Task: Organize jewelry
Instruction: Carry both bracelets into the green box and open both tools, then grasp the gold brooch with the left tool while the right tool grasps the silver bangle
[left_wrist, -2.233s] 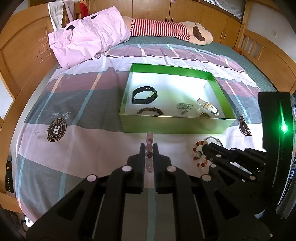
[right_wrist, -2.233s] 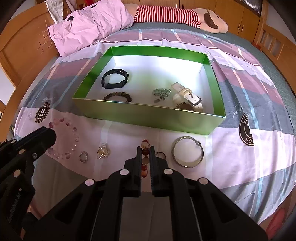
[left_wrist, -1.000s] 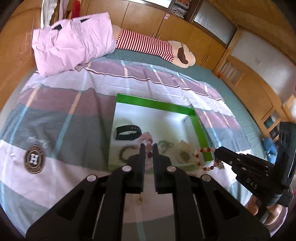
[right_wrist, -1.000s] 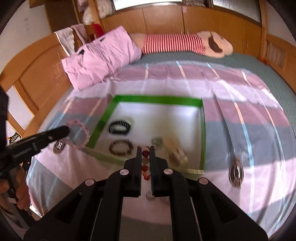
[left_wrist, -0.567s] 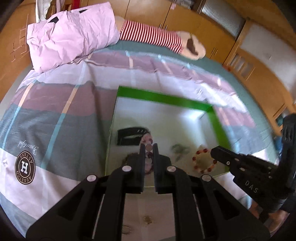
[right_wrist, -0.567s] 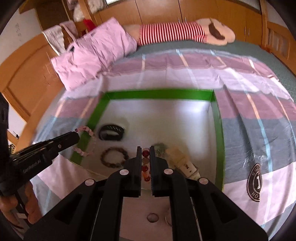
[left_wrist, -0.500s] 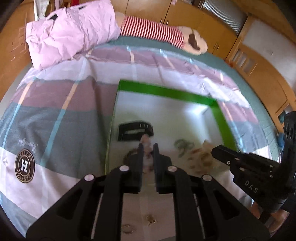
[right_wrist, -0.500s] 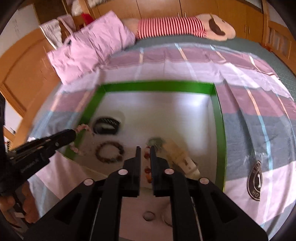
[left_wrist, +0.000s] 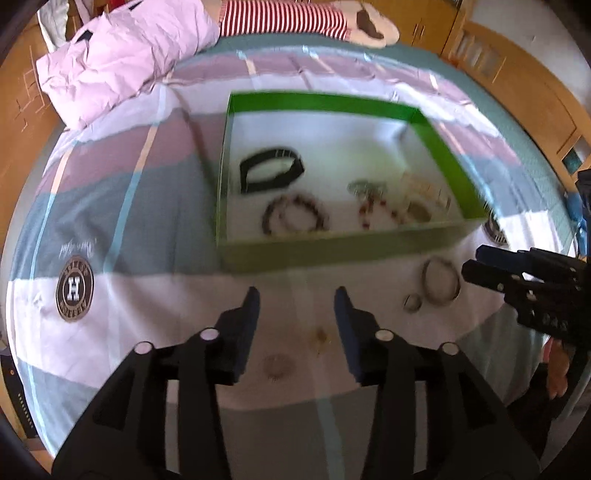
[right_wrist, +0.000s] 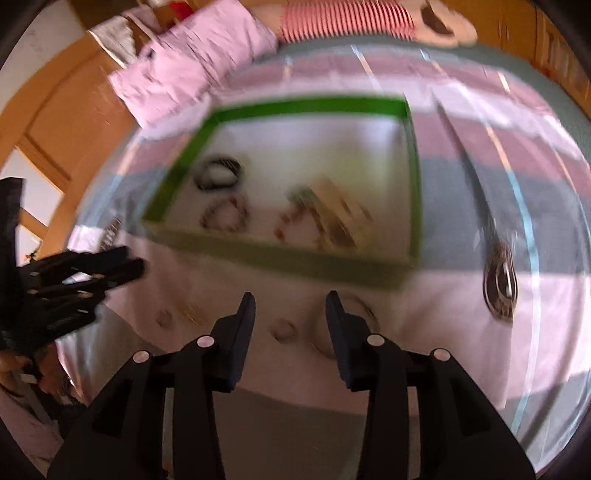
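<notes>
A green box (left_wrist: 332, 103) lies on the bed and holds a black band (left_wrist: 271, 173), bead bracelets (left_wrist: 293, 219), a red bead bracelet (left_wrist: 373, 210) and a white watch (left_wrist: 424, 192). My left gripper (left_wrist: 295, 306) is open and empty over the sheet in front of the box. My right gripper (right_wrist: 290, 314) is open and empty too; it also shows in the left wrist view (left_wrist: 476, 266). On the sheet lie a silver bangle (left_wrist: 441, 282), a small ring (left_wrist: 413, 302), a gold trinket (left_wrist: 320, 336) and another ring (left_wrist: 277, 365). Both views are blurred.
A pink pillow (left_wrist: 122, 59) and a striped plush toy (left_wrist: 295, 18) lie at the head of the bed. Wooden bed frame (left_wrist: 22, 92) and cupboards (left_wrist: 517, 74) surround it. The box also shows in the right wrist view (right_wrist: 306, 107).
Both grippers opened and let go of their bead bracelets, which now lie in the box. Both grippers pulled back toward the near side of the box.
</notes>
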